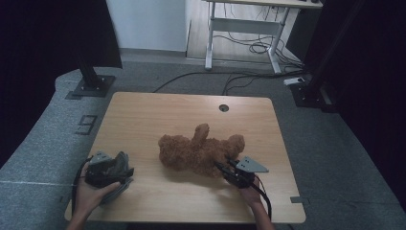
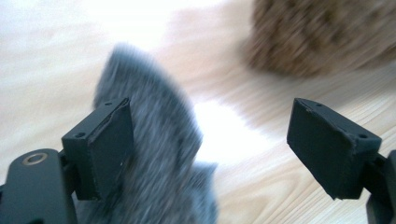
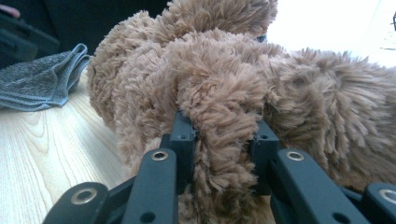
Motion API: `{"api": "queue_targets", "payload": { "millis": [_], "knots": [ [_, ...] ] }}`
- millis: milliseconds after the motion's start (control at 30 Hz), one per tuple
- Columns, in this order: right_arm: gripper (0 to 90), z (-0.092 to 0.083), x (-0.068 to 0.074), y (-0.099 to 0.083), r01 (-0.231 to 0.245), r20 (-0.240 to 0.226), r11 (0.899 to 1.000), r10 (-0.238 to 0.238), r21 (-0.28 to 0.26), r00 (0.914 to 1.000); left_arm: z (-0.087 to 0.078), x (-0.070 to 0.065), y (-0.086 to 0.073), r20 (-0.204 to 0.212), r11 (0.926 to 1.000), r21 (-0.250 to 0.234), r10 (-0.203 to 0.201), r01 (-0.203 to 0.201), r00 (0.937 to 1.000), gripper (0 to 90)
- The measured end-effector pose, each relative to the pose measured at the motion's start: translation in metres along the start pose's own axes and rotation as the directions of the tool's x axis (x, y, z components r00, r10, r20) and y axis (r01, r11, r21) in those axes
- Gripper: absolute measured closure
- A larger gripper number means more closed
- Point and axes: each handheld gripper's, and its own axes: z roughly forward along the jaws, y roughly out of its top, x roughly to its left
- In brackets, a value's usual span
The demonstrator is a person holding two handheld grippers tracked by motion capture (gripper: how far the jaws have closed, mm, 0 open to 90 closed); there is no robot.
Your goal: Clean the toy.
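A shaggy brown plush teddy bear (image 1: pixel 201 152) lies sprawled at the middle of the pale wood-grain table (image 1: pixel 143 115), one limb raised toward the far edge. Near the left edge, a folded grey knitted cloth (image 2: pixel 154 140) rests flat, soft and ribbed. The left gripper (image 2: pixel 210 144), held low in the person's left hand (image 1: pixel 91 194), stands released, its flat black pads spread beside the cloth. The right gripper (image 3: pixel 224 140), level at the bear's near right, is clenched on a furry limb
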Motion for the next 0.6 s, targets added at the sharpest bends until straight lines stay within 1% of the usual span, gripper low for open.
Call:
{"api": "queue_targets", "payload": {
  "millis": [67, 133, 233, 267, 300, 333, 400, 433, 467, 500, 533, 600],
  "knots": [
    [69.3, 0.0, 0.0, 0.0, 0.0, 0.0, 1.0, 0.0, 0.0, 1.0, 0.006, -0.01, 0.011, 0.025, 0.9998, -0.005, 0.019, -0.019, 0.9995, 15.5],
    [69.1, 0.0, 0.0, 0.0, 0.0, -0.001, 1.0, 0.0, -0.001, 1.0, 0.018, -0.019, 0.022, 0.059, 0.9996, -0.006, 0.028, -0.028, 0.9979, 15.4],
    [69.0, 0.0, 0.0, 0.0, 0.0, -0.002, 1.0, 0.0, -0.001, 1.0, 0.04, -0.03, 0.036, 0.133, 0.9998, 0.001, 0.02, -0.02, 0.9909, 14.0],
    [69.0, 0.0, 0.0, 0.0, 0.0, -0.003, 1.0, 0.0, -0.001, 1.0, 0.052, -0.034, 0.041, 0.172, 0.9997, 0.013, 0.017, -0.019, 0.985, 13.3],
    [69.0, 0.0, -0.001, 0.0, 0.0, -0.003, 1.0, 0.0, -0.001, 1.0, 0.059, -0.036, 0.044, 0.195, 0.9996, 0.02, 0.014, -0.019, 0.9807, 13.3],
    [68.9, 0.0, -0.001, 0.0, 0.0, -0.003, 1.0, 0.0, -0.001, 1.0, 0.07, -0.039, 0.049, 0.227, 0.9996, 0.024, 0.006, -0.011, 0.9738, 13.2],
    [68.7, 0.0, -0.001, 0.0, -0.001, -0.005, 1.0, 0.001, 0.0, 1.0, 0.083, -0.045, 0.054, 0.249, 0.9997, 0.024, 0.004, -0.011, 0.9684, 13.2],
    [68.7, 0.0, -0.001, 0.0, 0.0, -0.005, 1.0, 0.0, 0.0, 1.0, 0.09, -0.048, 0.058, 0.269, 0.9996, 0.026, 0.0, -0.007, 0.9631, 13.4],
    [68.6, 0.0, -0.001, 0.001, -0.001, -0.006, 1.0, 0.001, 0.0, 1.0, 0.094, -0.051, 0.06, 0.277, 0.9996, 0.027, 0.004, -0.012, 0.9607, 13.4],
    [68.4, 0.0, -0.001, 0.001, -0.001, -0.006, 1.0, 0.001, 0.0, 1.0, 0.098, -0.055, 0.062, 0.275, 0.9993, 0.027, 0.016, -0.024, 0.9613, 13.3],
    [68.3, 0.0, -0.001, 0.001, -0.002, -0.008, 1.0, 0.002, 0.0, 1.0, 0.103, -0.06, 0.063, 0.255, 0.9982, 0.033, 0.04, -0.05, 0.9662, 12.8],
    [67.3, 0.0, -0.002, 0.002, -0.005, -0.011, 1.0, 0.005, 0.003, 0.9999, 0.109, -0.064, 0.064, 0.229, 0.9968, 0.041, 0.058, -0.069, 0.9717, 11.4]
  ]
}}
